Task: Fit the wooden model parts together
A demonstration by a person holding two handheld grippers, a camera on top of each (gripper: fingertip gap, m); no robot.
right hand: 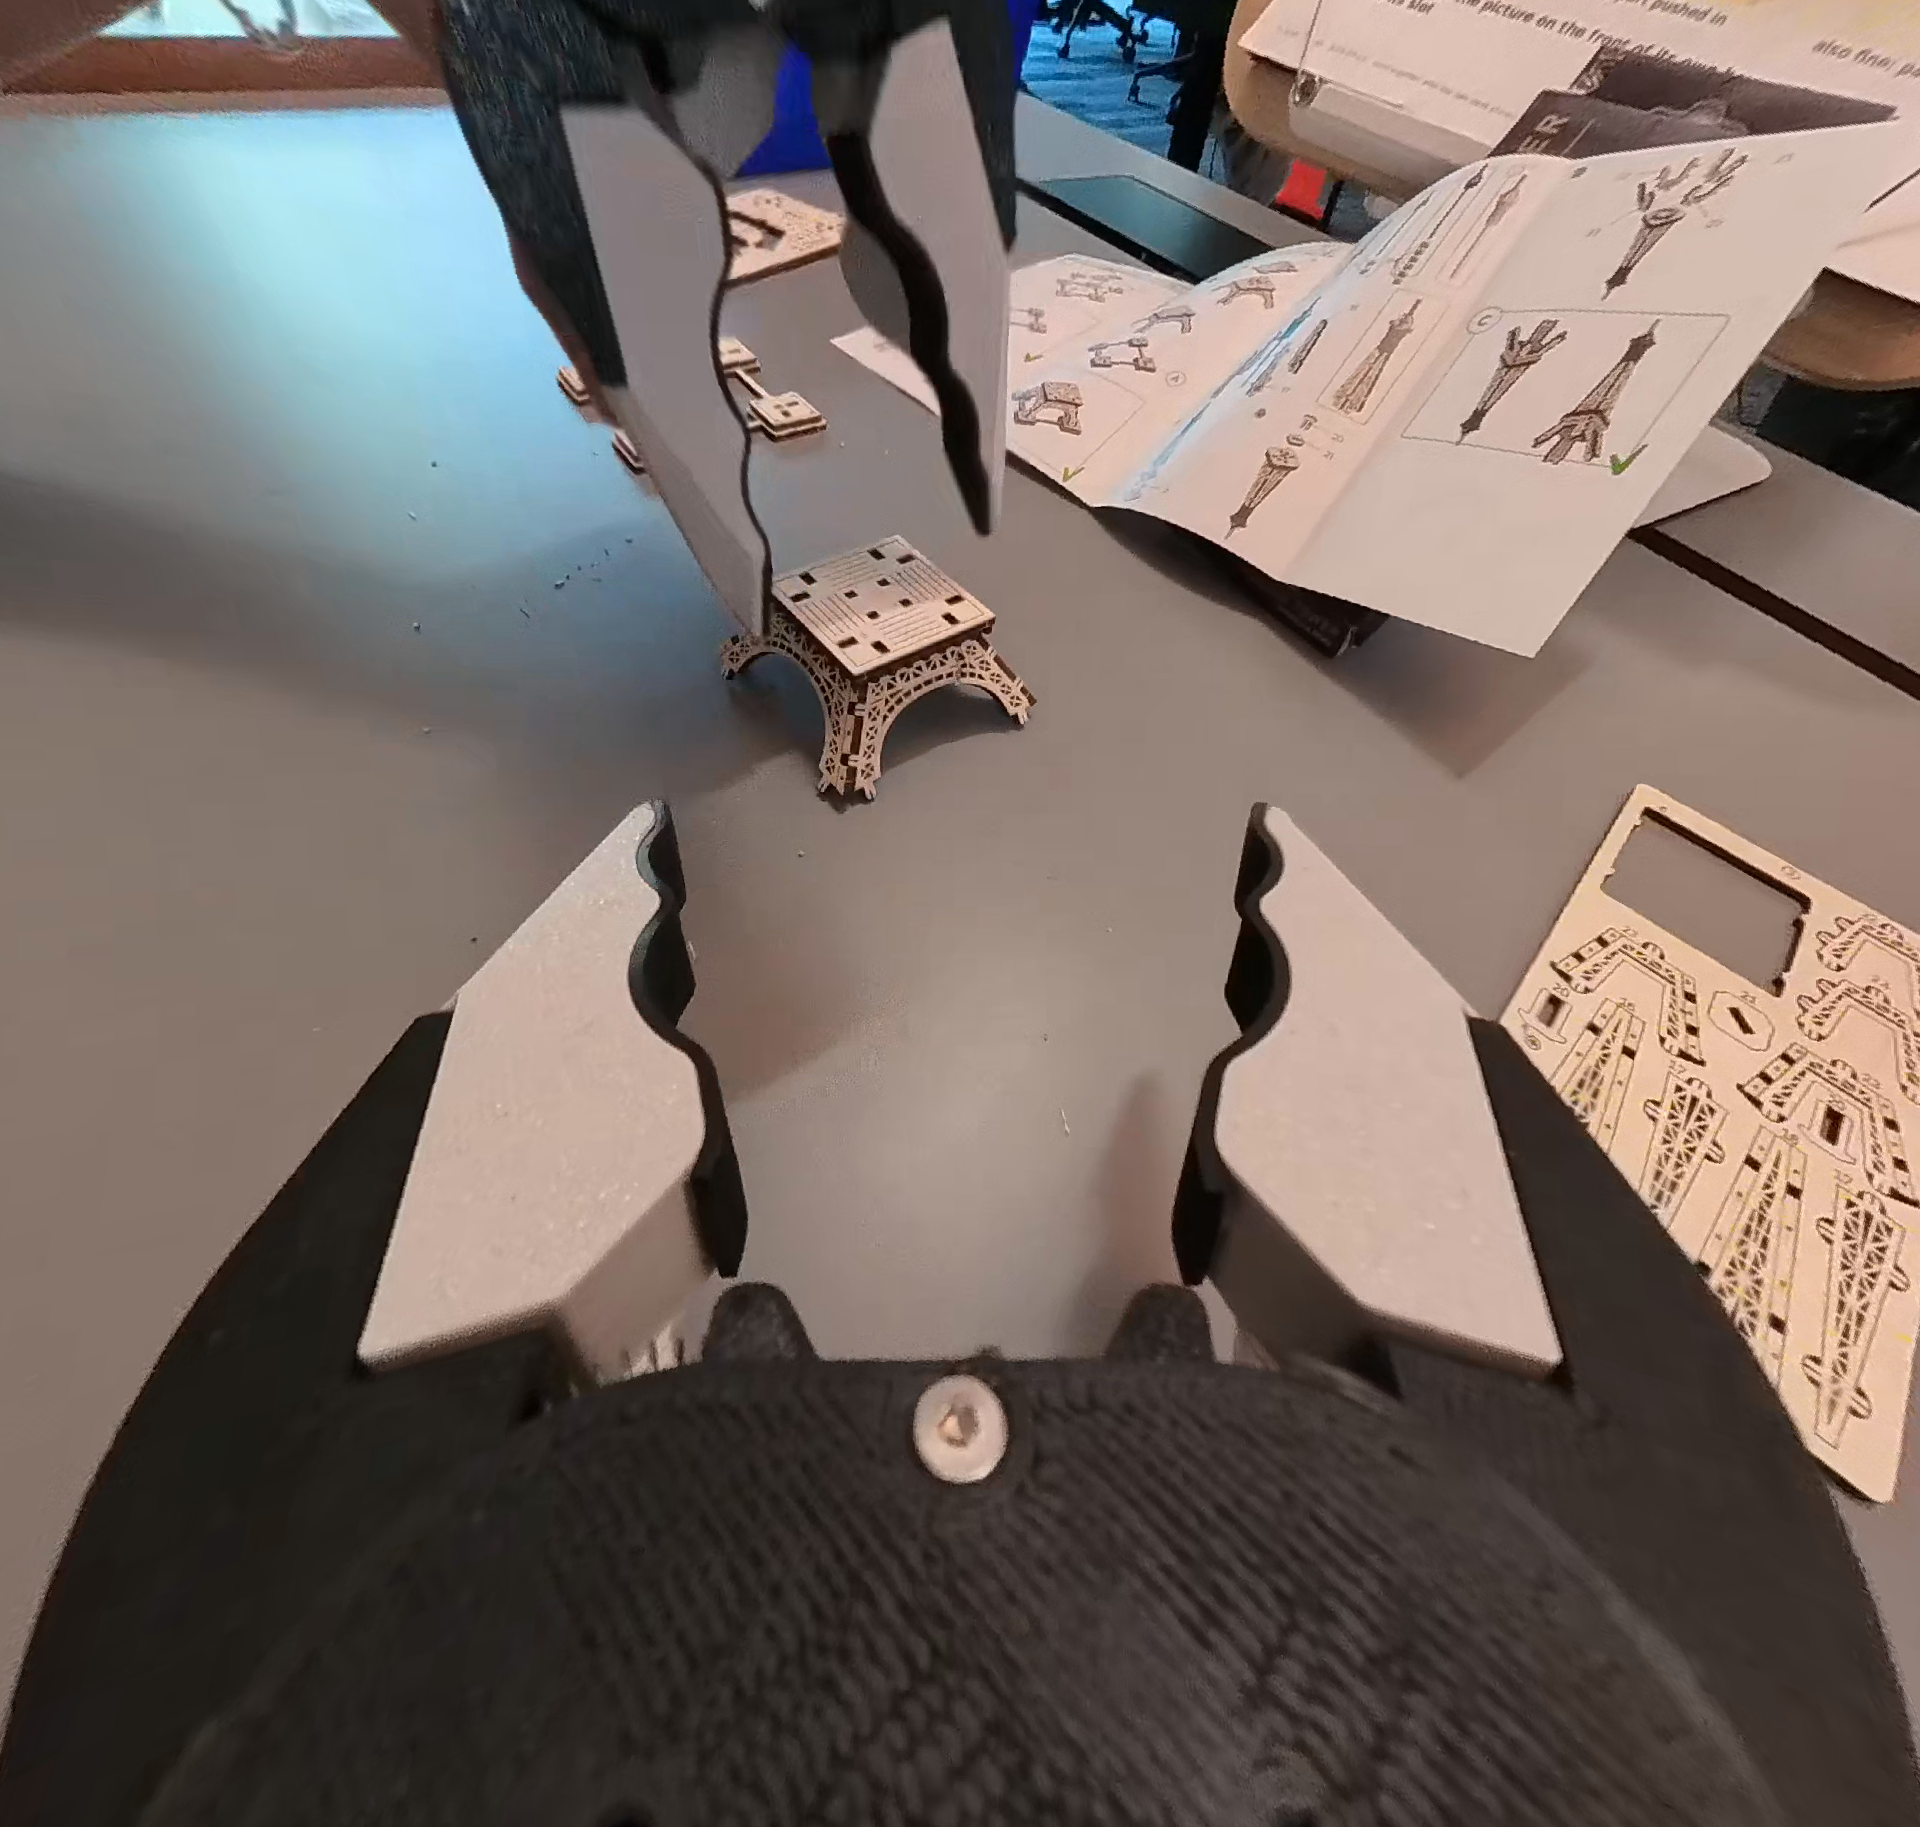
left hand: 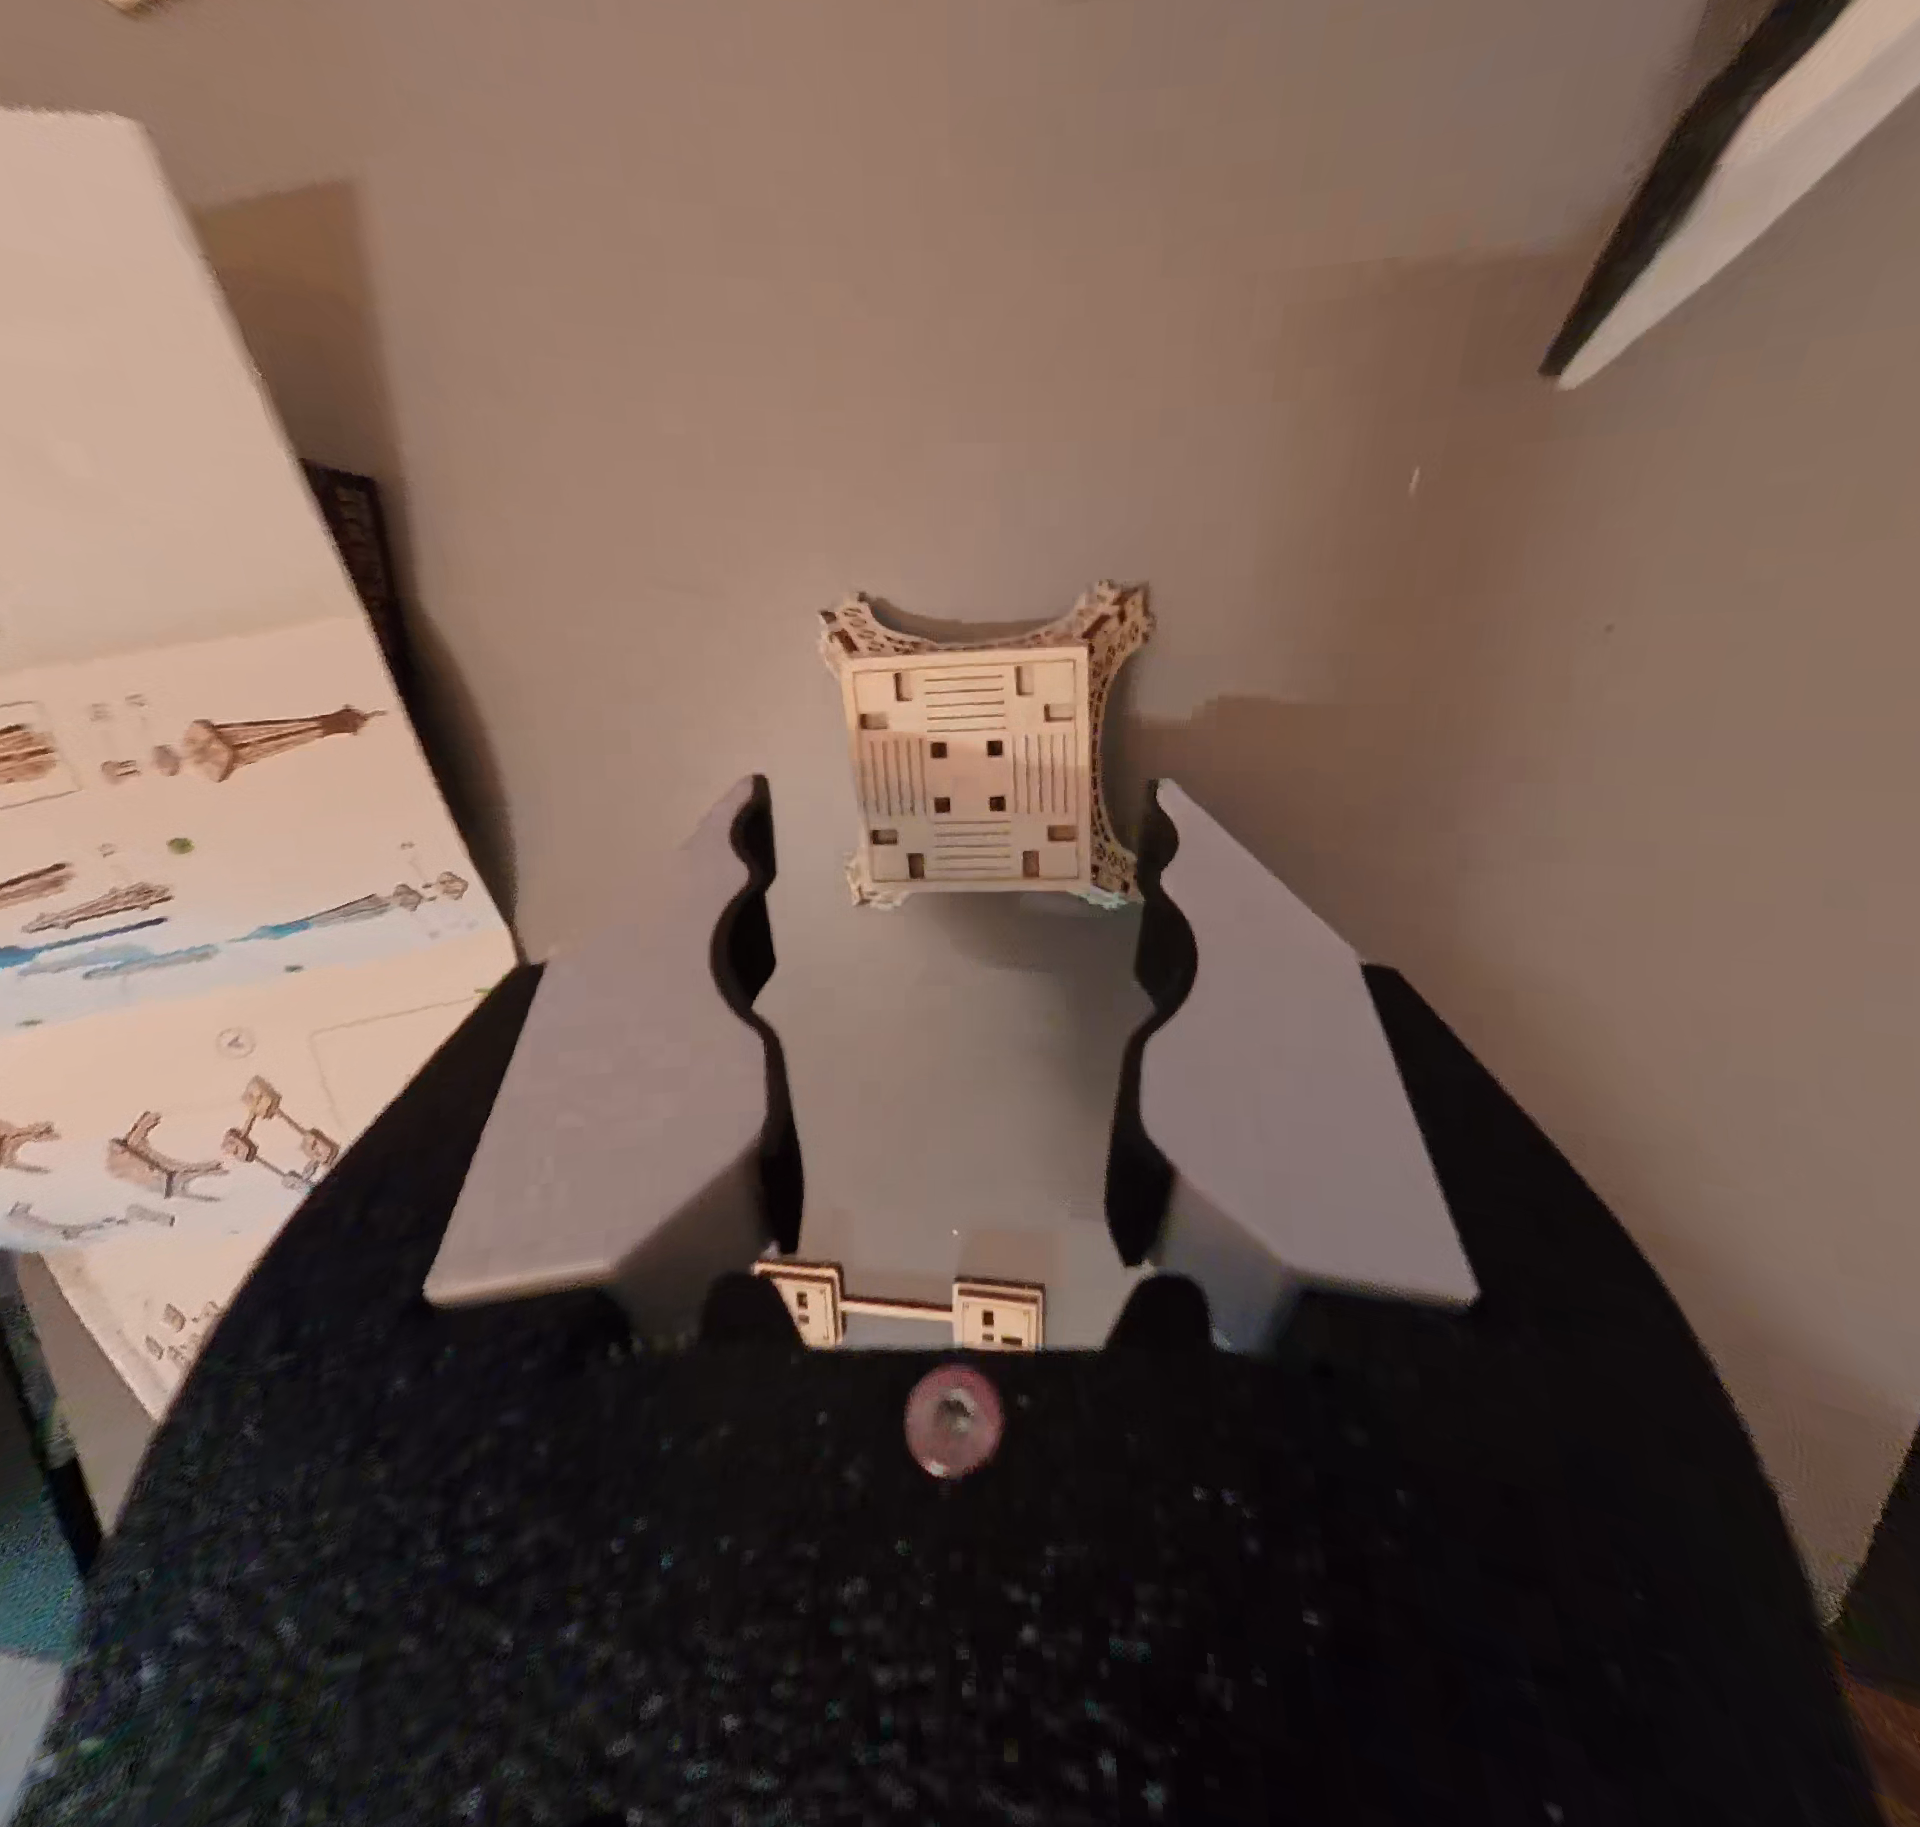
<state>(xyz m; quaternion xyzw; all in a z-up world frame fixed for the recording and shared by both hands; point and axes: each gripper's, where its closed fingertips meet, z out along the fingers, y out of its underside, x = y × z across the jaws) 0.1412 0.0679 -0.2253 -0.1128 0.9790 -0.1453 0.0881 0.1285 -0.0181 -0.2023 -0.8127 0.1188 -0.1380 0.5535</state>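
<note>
A wooden arched tower base (right hand: 883,665) with four lattice legs and a slotted square top stands upright on the grey table (right hand: 312,738). From above it shows in the left wrist view (left hand: 977,749). My left gripper (left hand: 958,801) is open and empty, pointing down just above the base. In the right wrist view the left gripper (right hand: 868,572) hangs over the base, with one fingertip close to the top's left edge. A flat wooden frame part with square pads (right hand: 774,406) lies behind it and also shows in the left wrist view (left hand: 899,1310). My right gripper (right hand: 958,832) is open and empty, short of the base.
A wooden sheet of uncut parts (right hand: 1714,1102) lies at the right. An open instruction booklet (right hand: 1403,375) is propped at the back right and shows at the left of the left wrist view (left hand: 208,894). Another punched sheet (right hand: 774,229) lies at the back.
</note>
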